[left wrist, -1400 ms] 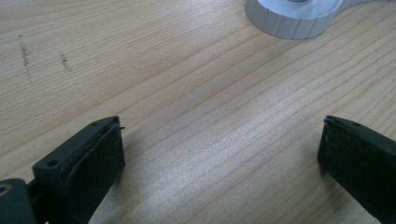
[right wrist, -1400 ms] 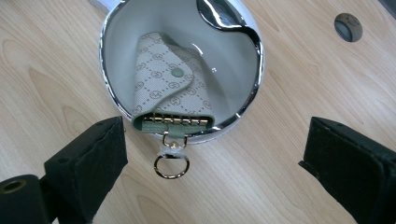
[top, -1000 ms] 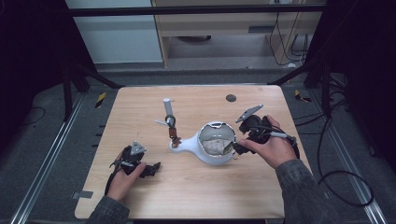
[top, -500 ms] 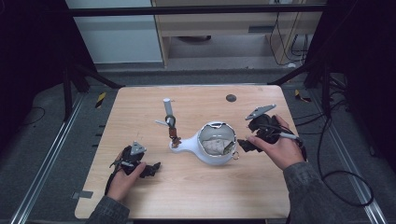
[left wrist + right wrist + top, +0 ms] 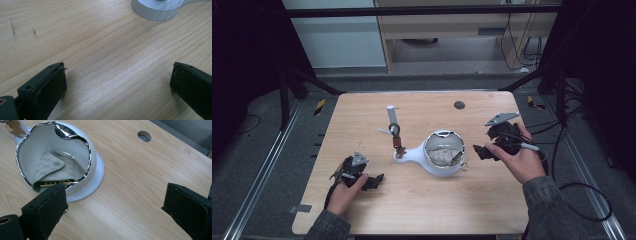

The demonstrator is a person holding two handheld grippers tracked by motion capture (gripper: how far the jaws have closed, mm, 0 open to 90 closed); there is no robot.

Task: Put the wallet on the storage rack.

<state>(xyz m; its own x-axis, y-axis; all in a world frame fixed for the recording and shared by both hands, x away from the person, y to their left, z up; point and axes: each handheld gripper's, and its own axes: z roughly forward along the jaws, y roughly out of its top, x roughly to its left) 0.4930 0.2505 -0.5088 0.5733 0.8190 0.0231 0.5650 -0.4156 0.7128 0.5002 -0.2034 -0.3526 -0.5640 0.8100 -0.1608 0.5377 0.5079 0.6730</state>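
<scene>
Bare wood lies open across the near half of the surface (image 5: 427, 210), between the left gripper (image 5: 374, 181) and the right gripper (image 5: 479, 151), both spread with nothing between their fingers. The white bowl (image 5: 443, 154), holding a grey key case (image 5: 53, 173), sits mid-surface just beside the right gripper and blocks a straight path leftward; its spout meets an upright stand (image 5: 393, 125) hung with keys. Beyond these, the far strip is free except for a round cable hole (image 5: 459, 105).
</scene>
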